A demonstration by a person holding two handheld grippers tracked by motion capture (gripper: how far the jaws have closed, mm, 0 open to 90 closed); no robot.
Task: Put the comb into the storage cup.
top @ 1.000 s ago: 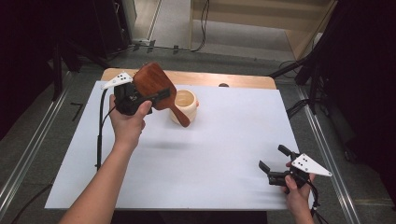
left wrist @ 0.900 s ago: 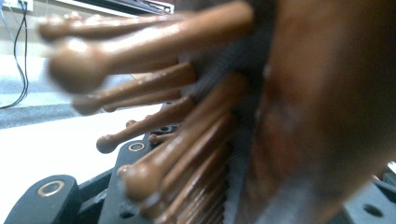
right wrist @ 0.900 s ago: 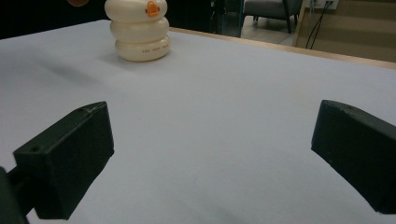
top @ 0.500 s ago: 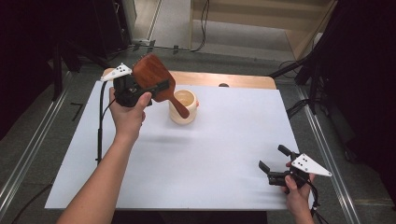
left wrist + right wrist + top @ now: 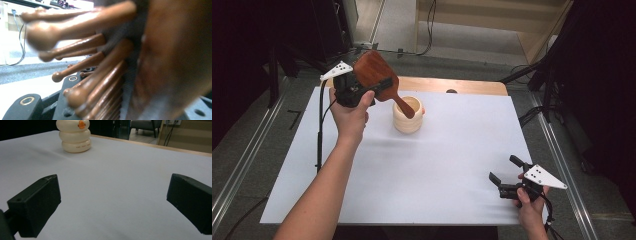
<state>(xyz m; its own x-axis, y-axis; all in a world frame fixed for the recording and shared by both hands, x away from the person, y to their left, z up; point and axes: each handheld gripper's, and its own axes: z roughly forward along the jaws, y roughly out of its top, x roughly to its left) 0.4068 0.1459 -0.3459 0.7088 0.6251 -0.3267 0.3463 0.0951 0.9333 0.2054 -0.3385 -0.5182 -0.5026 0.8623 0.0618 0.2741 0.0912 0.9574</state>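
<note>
Since a second ago, the left gripper (image 5: 379, 89) has carried the wooden hairbrush (image 5: 377, 75) a little away from the person, toward the far edge of the surface (image 5: 462, 150), while the right gripper (image 5: 506, 175) has kept its place near the front right corner. Clenched on the hairbrush at the neck where head meets handle, the left gripper holds it up in the air with the broad wooden back facing the high view. The handle slants down to the right, its tip over the rim of the cream ribbed cup (image 5: 408, 116); contact between them cannot be told. In the left gripper view the brown round-tipped bristles (image 5: 82, 62) stick out toward the left, close and blurred. The right gripper's jaws stand wide apart with nothing between them, low over the white surface. The cup stands upright, well apart from that gripper.
</note>
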